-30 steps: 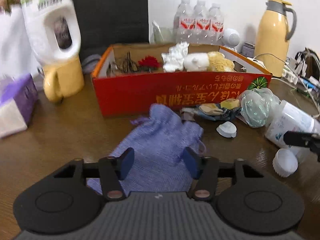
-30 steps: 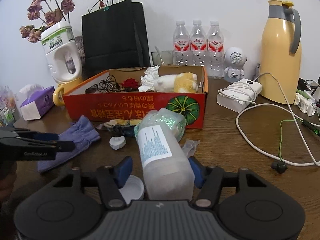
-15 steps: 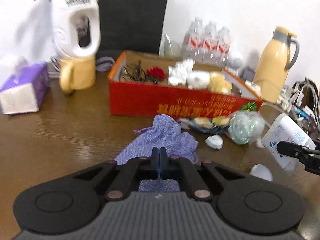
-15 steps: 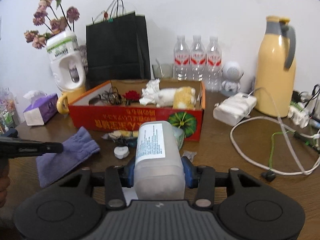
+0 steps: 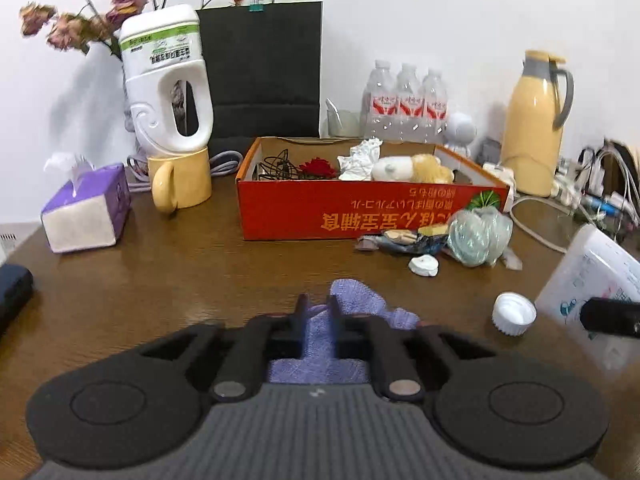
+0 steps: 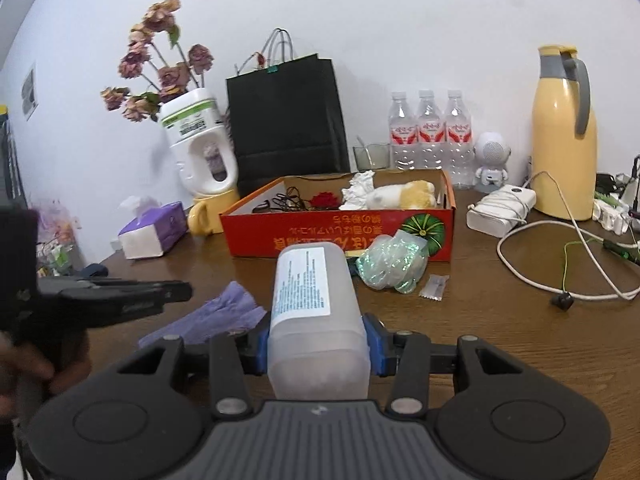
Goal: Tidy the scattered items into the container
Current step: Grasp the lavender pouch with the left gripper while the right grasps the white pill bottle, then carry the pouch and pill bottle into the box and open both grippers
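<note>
Pointing toward the red box, the bottle sits clamped between right fingers.

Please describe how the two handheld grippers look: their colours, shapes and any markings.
Both grippers are black. Each has a grey ribbed base with a small pale mark, two round discs at its sides and slim linkage arms with silver pivot pins. The right gripper has blue finger pads. The left gripper looks dark throughout; in the right wrist view its side bears faint, unreadable lettering.

A lived-in home: wooden table with thermos, tissue box, dried flowers, mug.
</note>
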